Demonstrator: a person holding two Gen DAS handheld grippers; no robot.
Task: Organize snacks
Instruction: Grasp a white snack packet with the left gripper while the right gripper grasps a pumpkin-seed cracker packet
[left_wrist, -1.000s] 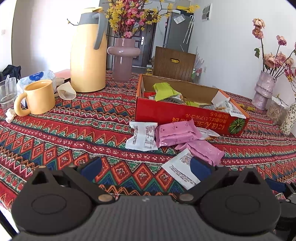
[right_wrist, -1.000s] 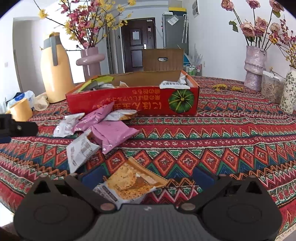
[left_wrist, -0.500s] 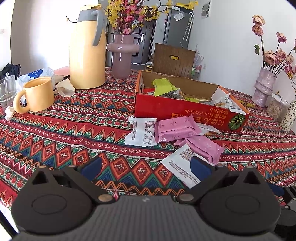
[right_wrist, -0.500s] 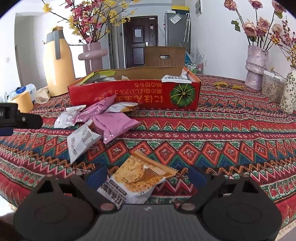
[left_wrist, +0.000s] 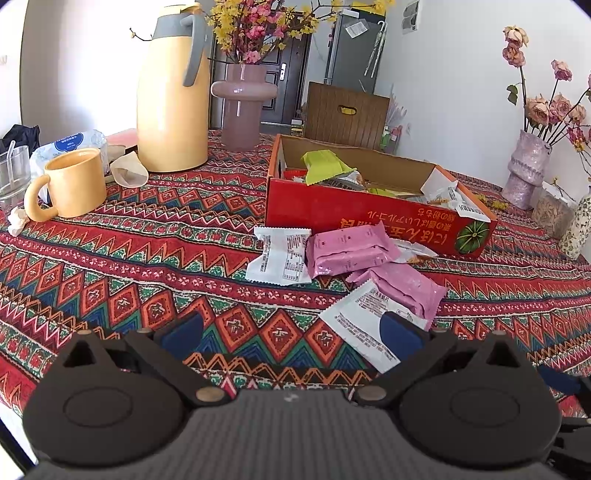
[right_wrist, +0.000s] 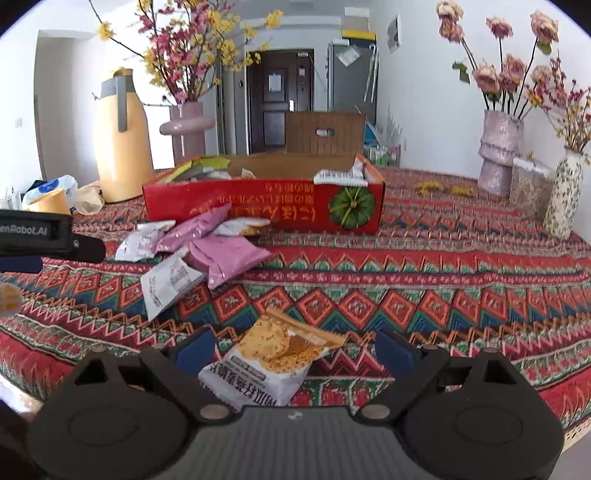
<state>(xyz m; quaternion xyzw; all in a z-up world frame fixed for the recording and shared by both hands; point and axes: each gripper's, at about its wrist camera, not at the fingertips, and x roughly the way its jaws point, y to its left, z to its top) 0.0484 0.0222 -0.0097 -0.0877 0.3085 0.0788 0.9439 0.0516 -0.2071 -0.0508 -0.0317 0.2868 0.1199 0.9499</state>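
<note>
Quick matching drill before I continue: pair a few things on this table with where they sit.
Things:
1. cracker packet
2. green packet
3. mug
4. white packet

Places:
A. inside the red box
B. between the right gripper fingers
C. left of the pink packets
D. beside the yellow thermos

Pairs: 1-B, 2-A, 3-D, 4-C

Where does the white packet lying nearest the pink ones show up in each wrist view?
Left wrist: the white packet lies lower right of centre, partly behind the left gripper's right finger.
Right wrist: it lies left of centre, beside a pink packet.
Shared landmark: the red cardboard box.
</note>
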